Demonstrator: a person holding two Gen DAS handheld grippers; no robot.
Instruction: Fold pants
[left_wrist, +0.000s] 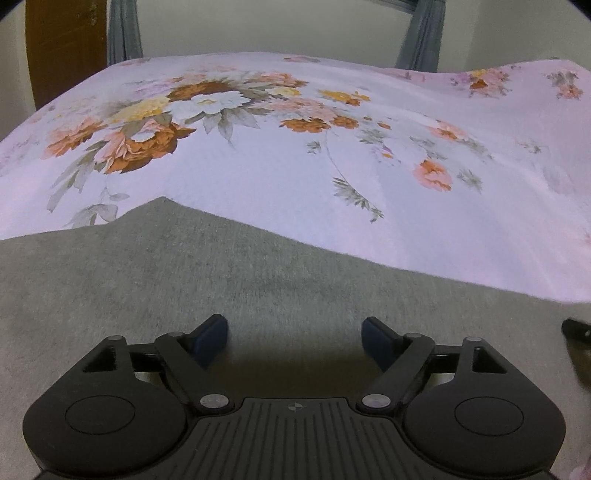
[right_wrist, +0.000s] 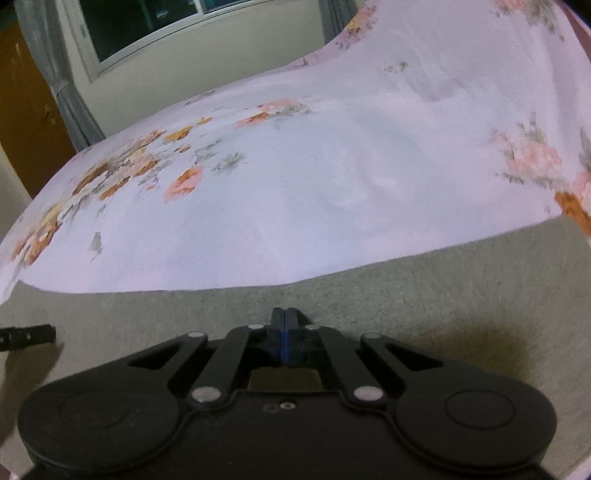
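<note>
The left gripper (left_wrist: 293, 341) is wide open over the gray pants (left_wrist: 155, 288) and holds nothing. The right gripper (right_wrist: 283, 332) is pinched tight; no cloth shows between its pads. The pants lie spread on the flowery bed sheet (left_wrist: 280, 184), close to both claws. If the open claw grabs too deep, it may catch the sheet too. Then the fold could bunch up and go crooked.

A bed is carrying everything, and a pale lilac floral sheet (left_wrist: 295, 177) is covering it. Grey pants (left_wrist: 258, 280) are lying flat directly on the sheet, filling the 6 o'clock half of both views.
</note>
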